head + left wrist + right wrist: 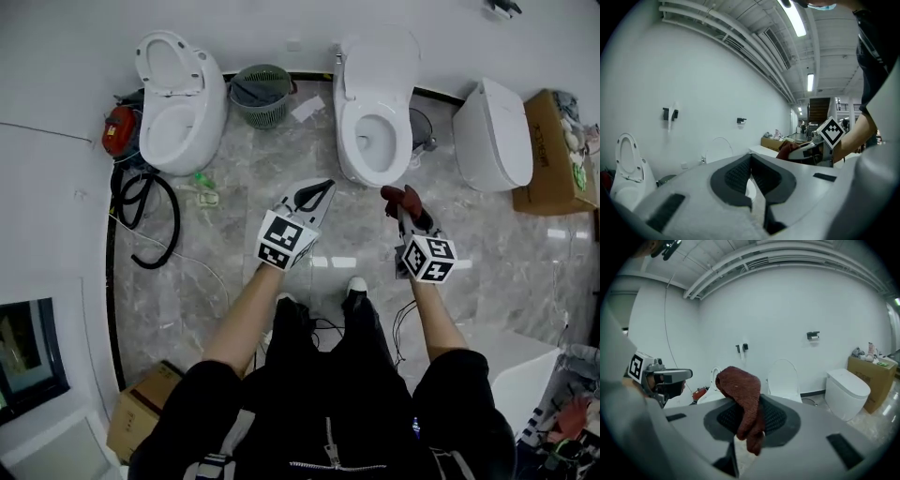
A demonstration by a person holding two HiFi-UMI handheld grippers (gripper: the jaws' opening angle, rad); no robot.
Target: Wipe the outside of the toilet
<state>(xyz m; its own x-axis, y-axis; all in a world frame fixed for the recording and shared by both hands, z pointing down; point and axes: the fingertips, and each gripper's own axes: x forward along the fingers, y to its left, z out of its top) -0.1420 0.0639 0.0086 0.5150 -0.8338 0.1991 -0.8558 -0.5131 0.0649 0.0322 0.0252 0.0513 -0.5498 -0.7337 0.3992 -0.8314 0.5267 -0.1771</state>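
Note:
Three white toilets line the far wall. The middle toilet (pixel 375 122) (pixel 783 379) has its lid raised and stands straight ahead of both grippers. My right gripper (pixel 405 208) (pixel 747 404) is shut on a dark red cloth (pixel 401 199) (pixel 740 397), which drapes over its tips, a little short of the bowl's front. My left gripper (pixel 317 194) (pixel 750 159) is held beside it to the left, also short of the bowl; its jaws are shut with nothing between them. The left gripper view also catches the cloth (pixel 786 149) off to the right.
An open-lidded toilet (pixel 178 103) stands at left and a closed one (pixel 492 133) at right. A green basket (pixel 261 94) sits between the left two. A black hose (pixel 150 214) and a red object (pixel 119 129) lie at left. Cardboard boxes (pixel 553 150) (pixel 141 422) stand far right and near left.

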